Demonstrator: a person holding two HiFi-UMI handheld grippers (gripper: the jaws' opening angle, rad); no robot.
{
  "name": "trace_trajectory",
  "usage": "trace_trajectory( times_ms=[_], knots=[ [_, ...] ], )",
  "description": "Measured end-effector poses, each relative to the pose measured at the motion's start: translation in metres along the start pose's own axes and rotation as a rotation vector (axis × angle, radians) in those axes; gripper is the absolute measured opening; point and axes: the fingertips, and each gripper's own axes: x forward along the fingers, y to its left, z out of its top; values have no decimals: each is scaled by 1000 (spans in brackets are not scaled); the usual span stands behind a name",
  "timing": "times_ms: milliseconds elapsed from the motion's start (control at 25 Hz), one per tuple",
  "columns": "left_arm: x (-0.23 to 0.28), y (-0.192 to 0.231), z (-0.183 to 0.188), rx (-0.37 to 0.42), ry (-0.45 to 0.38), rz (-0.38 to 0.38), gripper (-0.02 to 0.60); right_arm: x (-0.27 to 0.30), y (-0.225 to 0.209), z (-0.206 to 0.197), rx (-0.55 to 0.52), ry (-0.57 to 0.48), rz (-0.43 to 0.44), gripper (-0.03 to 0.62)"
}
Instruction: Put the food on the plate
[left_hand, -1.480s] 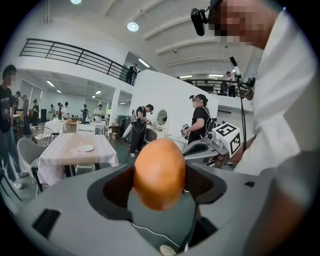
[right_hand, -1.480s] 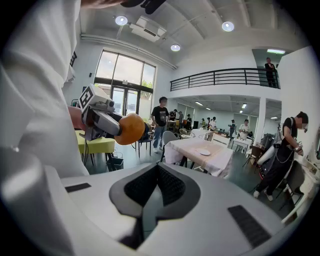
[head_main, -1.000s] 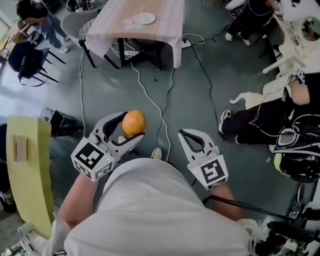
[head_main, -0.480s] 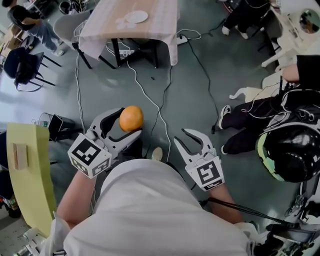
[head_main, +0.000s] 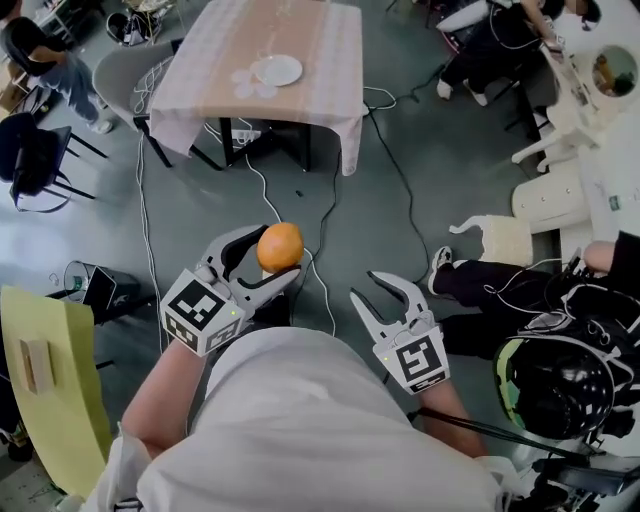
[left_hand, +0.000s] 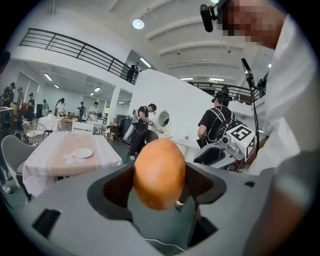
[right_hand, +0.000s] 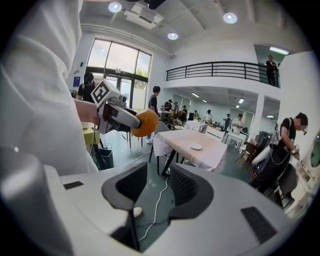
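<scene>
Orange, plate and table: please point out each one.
orange (head_main: 279, 247), head view, middle of the fruit.
plate (head_main: 277, 70), head view, its centre.
table (head_main: 325, 55), head view, bare cloth beside the plate.

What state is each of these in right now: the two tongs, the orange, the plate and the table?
left tongs: shut on the orange.
right tongs: jaws opening, nothing between them.
orange: whole, held above the floor, not yet on the plate.
plate: empty, lying on the table.
table: covered with a cloth.
</scene>
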Motion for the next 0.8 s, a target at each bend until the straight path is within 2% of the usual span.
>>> trace_trajectory(
  times_ms=[80, 280, 560, 800],
  knots=[
    [5, 35, 14, -12, -13, -17, 344, 29, -15, 20, -32, 13, -4, 141],
    [4, 112, 39, -6, -23, -27, 343, 90, -45, 66, -31, 13, -3, 141],
    [18, 201, 48, 12, 7, 46, 342, 144, -73, 89, -45, 23, 17, 141],
    [61, 268, 59, 58, 67, 117, 342, 181, -113, 95, -32, 0, 53, 141]
  ],
)
